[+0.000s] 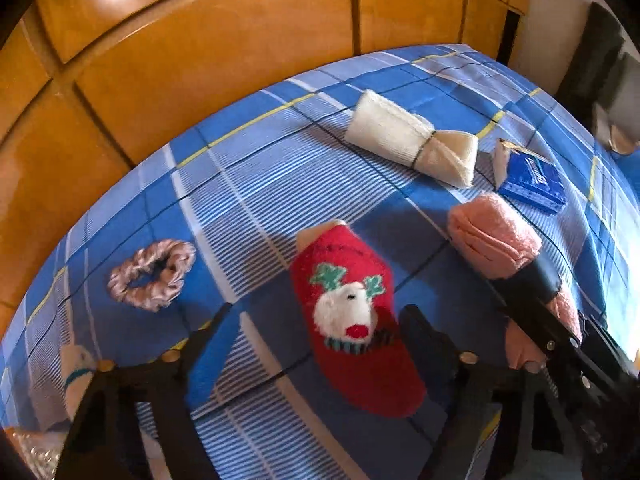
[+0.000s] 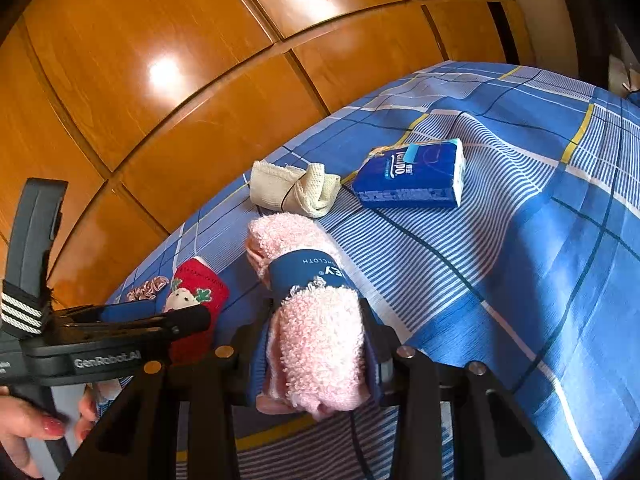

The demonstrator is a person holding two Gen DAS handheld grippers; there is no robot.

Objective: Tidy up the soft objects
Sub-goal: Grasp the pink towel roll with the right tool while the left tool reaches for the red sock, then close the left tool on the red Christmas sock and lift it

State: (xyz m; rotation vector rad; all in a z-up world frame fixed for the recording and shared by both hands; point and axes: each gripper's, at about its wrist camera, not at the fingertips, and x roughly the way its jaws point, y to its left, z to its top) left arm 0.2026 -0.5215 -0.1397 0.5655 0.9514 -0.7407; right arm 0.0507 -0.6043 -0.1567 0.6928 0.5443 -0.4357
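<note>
A red sock [image 1: 352, 312] with a reindeer face lies flat on the blue plaid bedsheet [image 1: 248, 184]. My left gripper [image 1: 320, 310] stands open over it. The sock is between the fingers: the right finger is close to its edge and the left finger is well clear. A rolled pink towel [image 2: 316, 340] with a blue paper band is clamped in my shut right gripper [image 2: 316, 332], low over the sheet. In the left wrist view the pink towel [image 1: 492, 236] sits just right of the sock. The left gripper [image 2: 180, 320] reaches in front of the red sock [image 2: 208, 284].
A cream towel roll [image 1: 400, 136] tied with a band and a blue tissue pack [image 1: 532, 180] lie further back. A pink scrunchie [image 1: 152, 276] lies left of the sock, with a pale sock [image 1: 76, 372] at the lower left. Wooden wardrobe doors [image 1: 200, 40] border the bed. A hand [image 2: 24, 428] holds the left gripper.
</note>
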